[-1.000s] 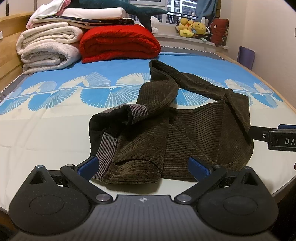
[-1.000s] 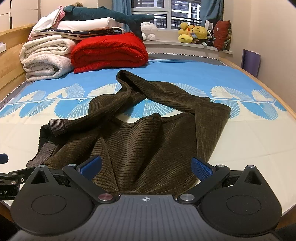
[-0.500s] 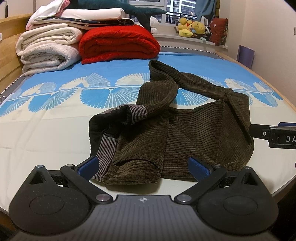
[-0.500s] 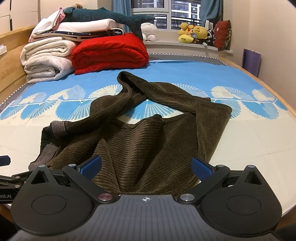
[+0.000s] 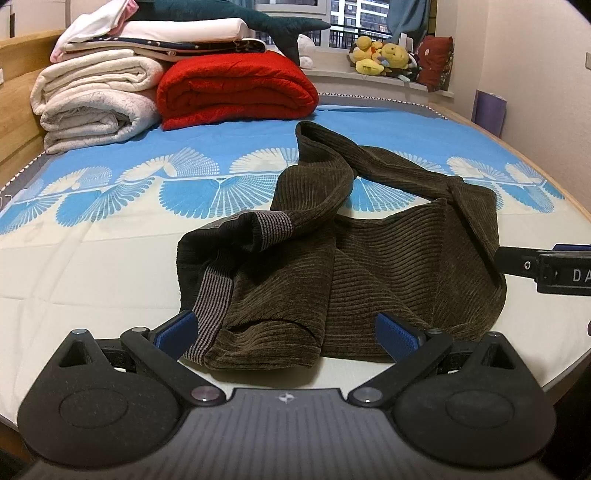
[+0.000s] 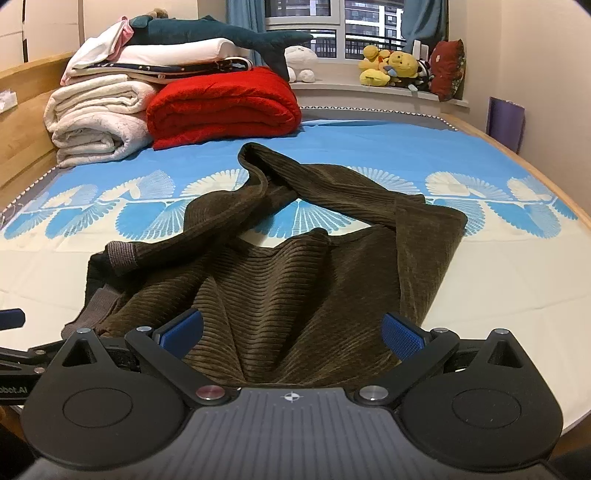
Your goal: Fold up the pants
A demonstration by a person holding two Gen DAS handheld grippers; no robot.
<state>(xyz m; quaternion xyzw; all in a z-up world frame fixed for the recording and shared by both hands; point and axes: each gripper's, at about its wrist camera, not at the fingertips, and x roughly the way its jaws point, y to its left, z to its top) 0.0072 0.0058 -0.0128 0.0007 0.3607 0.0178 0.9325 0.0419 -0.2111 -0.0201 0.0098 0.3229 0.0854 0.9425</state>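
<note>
Dark brown corduroy pants [image 5: 369,266] lie crumpled on the bed, with one leg looped toward the far side and a grey ribbed waistband [image 5: 212,299] at the near left. They also show in the right wrist view [image 6: 295,288]. My left gripper [image 5: 286,332] is open and empty, just short of the near left edge of the pants. My right gripper [image 6: 291,332] is open and empty over the near right edge of the pants. The right gripper's side shows at the right of the left wrist view [image 5: 546,266].
The bed [image 5: 92,266] has a cream and blue fan-patterned sheet. Folded white blankets [image 5: 92,99] and a red blanket [image 5: 236,88] are stacked at the far left, with a plush shark [image 6: 221,35] on top. Stuffed toys [image 5: 384,59] sit on the windowsill. A wooden bed edge [image 6: 554,184] runs along the right.
Both grippers have drifted slightly; the view of the pants has barely shifted. The pants have not moved and both grippers stay open.
</note>
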